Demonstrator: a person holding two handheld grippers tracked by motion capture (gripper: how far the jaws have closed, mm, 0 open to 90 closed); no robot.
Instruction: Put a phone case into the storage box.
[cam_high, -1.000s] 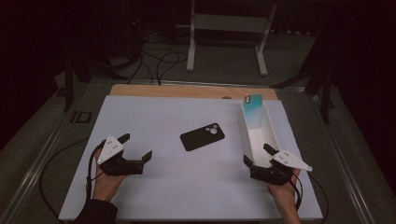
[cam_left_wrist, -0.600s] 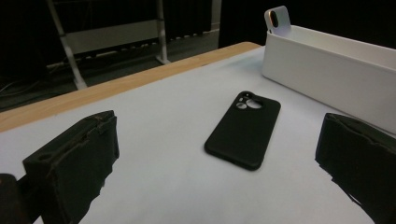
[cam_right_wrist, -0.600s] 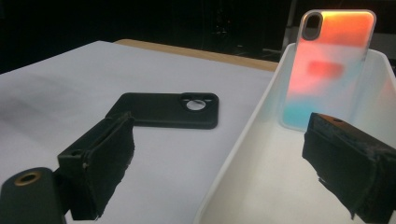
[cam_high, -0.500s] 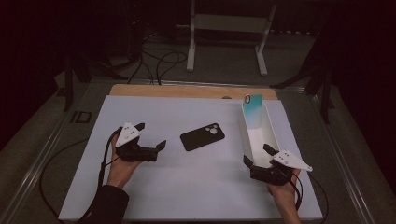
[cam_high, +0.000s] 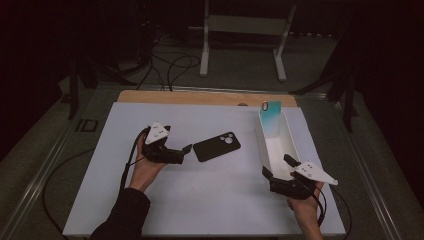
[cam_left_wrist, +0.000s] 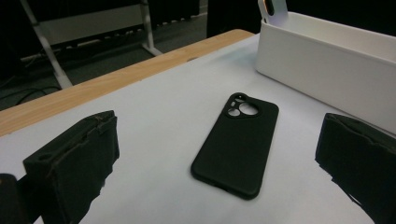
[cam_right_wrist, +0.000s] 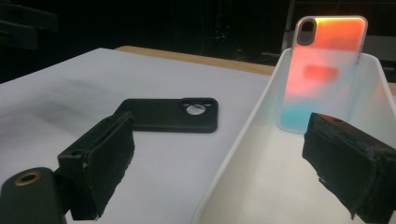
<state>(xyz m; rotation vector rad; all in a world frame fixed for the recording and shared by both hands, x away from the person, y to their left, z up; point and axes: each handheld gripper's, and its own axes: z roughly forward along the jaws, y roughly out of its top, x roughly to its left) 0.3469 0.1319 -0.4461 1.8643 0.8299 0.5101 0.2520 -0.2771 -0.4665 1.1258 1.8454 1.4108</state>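
the left gripper (cam_high: 182, 150) is hovering low over the white table (cam_high: 200, 200), just beside the near end of the black phone case (cam_high: 217, 146), with its jaws standing wide apart and nothing between them. in the left gripper view the black phone case (cam_left_wrist: 238, 142) is lying flat on the table between the two jaws and a little ahead of them, its camera cut-out pointing away toward the wooden edge (cam_left_wrist: 116, 81) — no jaw is touching it.

the right gripper (cam_high: 280, 175) is sitting at the near end of the white bin (cam_high: 265, 150), its jaws also spread open and gripping nothing. one jaw is lying outside the bin's left wall and the other over the bin's inside, so the wall is running up between them in the right gripper view. at the far end of the white bin (cam_right_wrist: 243, 140) a second, translucent phone case (cam_right_wrist: 322, 70) is leaning upright against the end wall, glowing orange to teal. in the high view that translucent phone case (cam_high: 270, 116) is showing teal.

the two grippers are staying well apart, each held in a hand coming in from the bottom edge.
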